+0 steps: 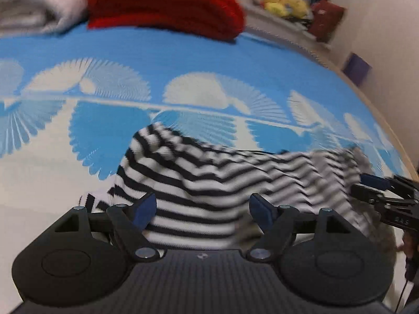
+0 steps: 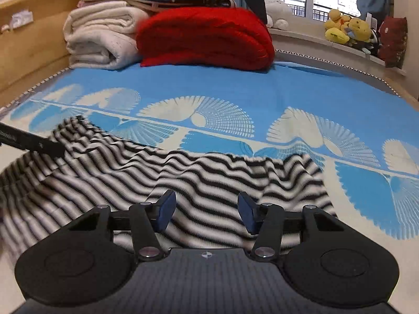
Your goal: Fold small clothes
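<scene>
A black-and-white striped garment [image 1: 209, 180] lies rumpled on the blue and white bedspread [image 1: 183, 60]. My left gripper [image 1: 203, 208] hovers over its left part with the jaws wide apart and nothing pinched between the blue pads. At the right edge of the left wrist view the right gripper [image 1: 377, 191] reaches over the garment's far end. In the right wrist view the same striped garment [image 2: 157, 172] spreads across the lower half, and my right gripper [image 2: 207, 213] stands open above it. The left gripper's dark finger [image 2: 31, 142] pokes in from the left edge.
A folded red blanket [image 2: 207, 39] and a stack of white blankets [image 2: 102, 39] sit at the head of the bed. A wooden bed frame [image 2: 31, 39] runs along the left. Yellow plush toys [image 2: 348, 30] line the window sill. A purple block [image 1: 357, 69] stands by the wall.
</scene>
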Demonstrator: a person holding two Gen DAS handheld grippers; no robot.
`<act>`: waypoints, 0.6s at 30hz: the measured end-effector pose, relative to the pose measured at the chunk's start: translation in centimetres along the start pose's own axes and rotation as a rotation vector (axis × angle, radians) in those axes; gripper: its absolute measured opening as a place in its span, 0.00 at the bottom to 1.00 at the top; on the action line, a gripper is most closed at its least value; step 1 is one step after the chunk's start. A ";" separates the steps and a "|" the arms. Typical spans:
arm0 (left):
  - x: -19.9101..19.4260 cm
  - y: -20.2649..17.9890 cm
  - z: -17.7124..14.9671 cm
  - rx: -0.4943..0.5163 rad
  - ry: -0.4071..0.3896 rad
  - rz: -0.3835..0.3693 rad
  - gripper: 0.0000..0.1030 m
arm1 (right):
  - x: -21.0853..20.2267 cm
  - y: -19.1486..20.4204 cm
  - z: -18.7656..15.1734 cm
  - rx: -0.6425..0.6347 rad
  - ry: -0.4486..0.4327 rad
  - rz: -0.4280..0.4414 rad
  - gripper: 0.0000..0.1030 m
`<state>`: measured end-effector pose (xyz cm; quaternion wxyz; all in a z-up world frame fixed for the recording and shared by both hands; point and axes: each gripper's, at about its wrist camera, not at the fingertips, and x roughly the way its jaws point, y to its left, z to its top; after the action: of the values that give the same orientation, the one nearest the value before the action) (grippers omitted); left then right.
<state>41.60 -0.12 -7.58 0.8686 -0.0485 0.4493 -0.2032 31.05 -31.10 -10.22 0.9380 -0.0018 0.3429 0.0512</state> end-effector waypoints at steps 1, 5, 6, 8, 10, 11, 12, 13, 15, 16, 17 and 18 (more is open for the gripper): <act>0.8 1.0 0.4 -0.042 0.001 -0.002 0.80 | 0.5 -0.2 0.5 0.013 -0.001 -0.018 0.52; 2.1 7.1 2.6 -0.323 -0.033 -0.068 0.80 | 3.5 -4.5 1.5 0.164 -0.001 -0.087 0.51; 2.6 8.7 2.8 -0.399 -0.024 -0.104 0.80 | 4.4 -6.2 1.3 0.230 0.028 -0.103 0.51; 4.2 10.4 2.7 -0.477 0.020 -0.159 0.79 | 6.3 -9.4 -0.5 0.404 0.113 -0.087 0.44; 4.3 10.0 2.6 -0.443 -0.007 -0.151 0.80 | 6.7 -10.7 -1.7 0.480 0.067 -0.035 0.44; 4.2 9.5 2.8 -0.426 -0.005 -0.132 0.80 | 6.6 -10.7 -1.5 0.469 0.074 -0.031 0.44; 4.0 8.9 3.0 -0.411 0.000 -0.113 0.81 | 6.3 -10.5 -1.2 0.463 0.072 -0.026 0.45; 3.8 8.5 3.1 -0.398 0.004 -0.103 0.83 | 5.8 -10.5 -1.0 0.469 0.063 -0.015 0.49; 2.7 7.4 3.2 -0.369 0.022 -0.083 0.84 | 4.4 -10.3 -0.2 0.501 0.036 0.007 0.55; 1.9 6.7 3.2 -0.347 0.038 -0.069 0.84 | 3.7 -10.2 0.2 0.511 0.026 0.016 0.56; 1.0 6.0 3.0 -0.316 0.057 -0.053 0.84 | 2.7 -10.1 0.7 0.513 0.014 0.025 0.59; 0.0 5.4 2.6 -0.283 0.080 -0.023 0.84 | 1.5 -9.7 1.0 0.511 -0.006 0.030 0.61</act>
<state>45.32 4.53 -7.50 0.8320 -0.1677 0.5072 -0.1497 33.76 -40.57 -10.69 0.9082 0.2407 0.3418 -0.0230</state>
